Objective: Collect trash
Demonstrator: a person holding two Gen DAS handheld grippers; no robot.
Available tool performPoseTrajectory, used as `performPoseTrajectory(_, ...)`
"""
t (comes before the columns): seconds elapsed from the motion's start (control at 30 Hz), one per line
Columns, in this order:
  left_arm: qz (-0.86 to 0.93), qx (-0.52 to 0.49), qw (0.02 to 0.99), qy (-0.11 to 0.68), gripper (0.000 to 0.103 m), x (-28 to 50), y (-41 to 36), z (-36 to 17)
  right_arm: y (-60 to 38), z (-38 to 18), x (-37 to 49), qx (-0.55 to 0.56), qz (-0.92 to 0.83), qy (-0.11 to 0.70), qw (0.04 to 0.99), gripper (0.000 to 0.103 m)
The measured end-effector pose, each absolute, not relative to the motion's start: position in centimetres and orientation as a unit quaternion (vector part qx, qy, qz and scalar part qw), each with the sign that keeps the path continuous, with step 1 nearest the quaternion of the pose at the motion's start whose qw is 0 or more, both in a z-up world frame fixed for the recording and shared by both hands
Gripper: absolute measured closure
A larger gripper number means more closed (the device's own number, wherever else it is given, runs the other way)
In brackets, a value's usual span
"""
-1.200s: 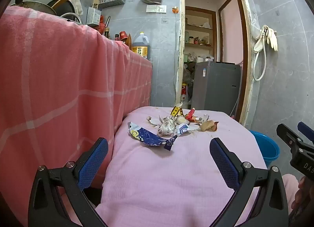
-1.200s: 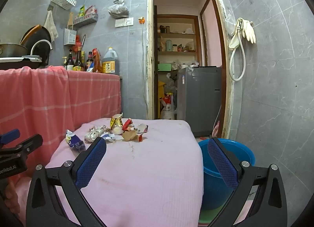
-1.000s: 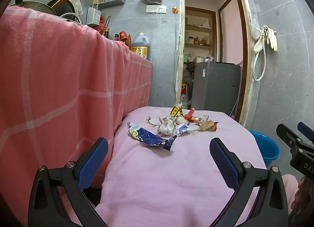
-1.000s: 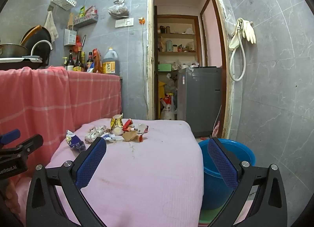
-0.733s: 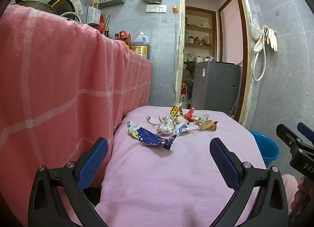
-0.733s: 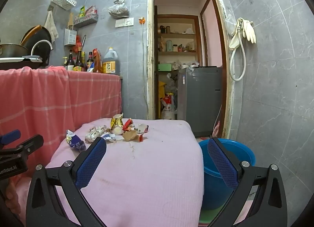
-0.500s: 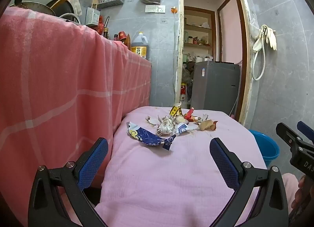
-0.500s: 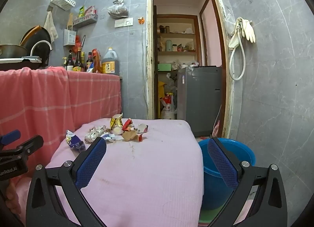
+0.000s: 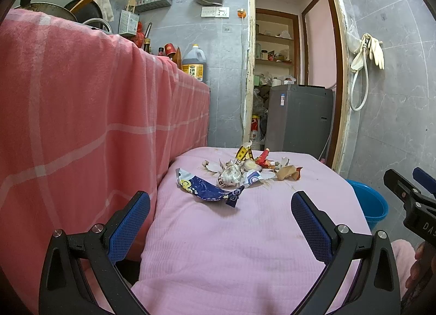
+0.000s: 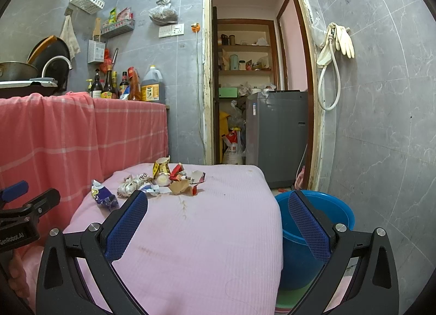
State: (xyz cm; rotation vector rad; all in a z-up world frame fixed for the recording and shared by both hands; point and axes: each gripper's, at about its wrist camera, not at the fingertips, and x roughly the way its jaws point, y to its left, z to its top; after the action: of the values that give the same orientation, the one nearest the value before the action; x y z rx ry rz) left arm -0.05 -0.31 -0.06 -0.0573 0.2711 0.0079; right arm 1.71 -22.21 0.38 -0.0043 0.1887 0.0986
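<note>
Nothing looks collected: the wrappers lie heaped on the bench, the bucket waits beside it, both claws wide, empty.

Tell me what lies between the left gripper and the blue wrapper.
Only bare pink cloth separates the open left gripper from the blue wrapper, seen in the left wrist view.
</note>
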Motion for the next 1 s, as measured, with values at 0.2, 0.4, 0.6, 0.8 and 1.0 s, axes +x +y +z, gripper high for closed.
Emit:
performPoseTrajectory(0.2, 0.005, -0.028, 0.990, 0.135, 0.001, -0.02, -0.39, -0.07, -22.12, 0.18, 1.86, -0.002, 0.050, 0.095, 0.994, 0.000)
performPoseTrajectory(0.4, 0.004, -0.029, 0.990, 0.135, 0.001, -0.04, -0.34, -0.07, -22.24, -0.04, 1.72, -0.003, 0.049, 0.096, 0.994, 0.000)
performPoseTrajectory(0.6, 0.004, -0.029, 0.990, 0.135, 0.001, 0.05, -0.39, -0.24, -22.23, 0.02, 1.78, -0.003, 0.050, 0.097, 0.994, 0.000)
performPoseTrajectory(0.8, 0.004, -0.029, 0.990, 0.136, 0.001, 0.05, -0.38, -0.25, -22.25, 0.02, 1.78, -0.003, 0.050, 0.097, 0.994, 0.000)
performPoseTrajectory(1.0, 0.004, -0.029, 0.990, 0.136, 0.001, 0.05, -0.38, -0.25, -22.27, -0.04, 1.79, -0.003, 0.049, 0.097, 0.994, 0.000)
